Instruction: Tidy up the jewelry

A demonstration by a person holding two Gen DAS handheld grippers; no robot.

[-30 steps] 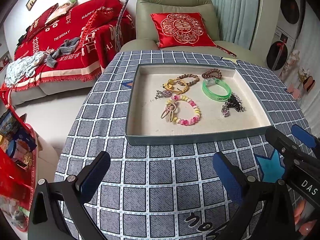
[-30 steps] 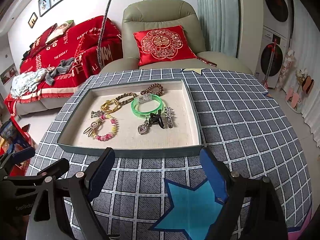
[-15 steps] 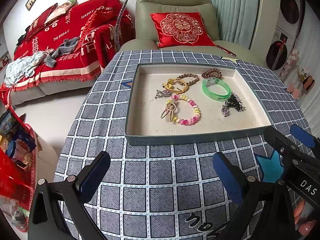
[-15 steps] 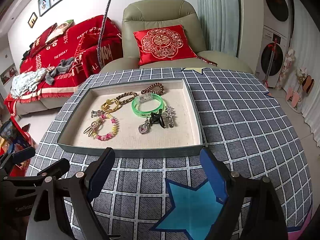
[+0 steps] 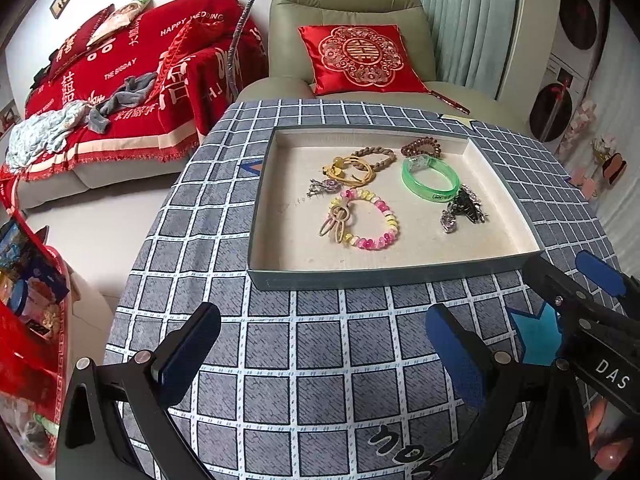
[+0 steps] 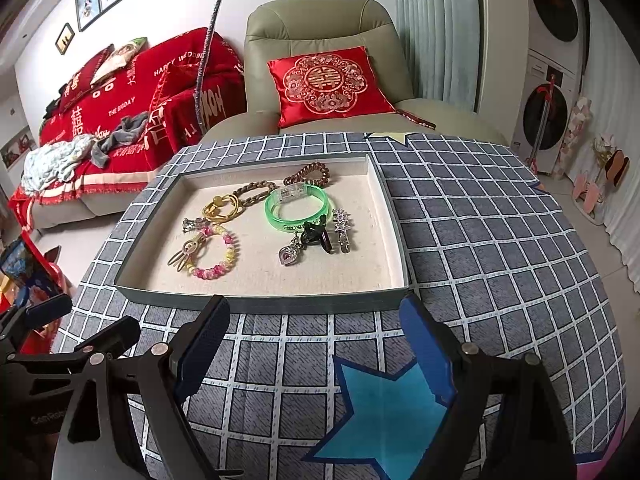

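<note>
Both the left hand-held gripper and the right hand-held gripper hang spread and empty over the worktop's near edge, just short of the tray holding the green bangle, beaded bracelet and other jewelry

Grey cloth with white grid and blue star on the bench, grey-green tray with cream lining, green bangle, pink-and-yellow bead bracelet, red cushion with gold pattern.
</note>
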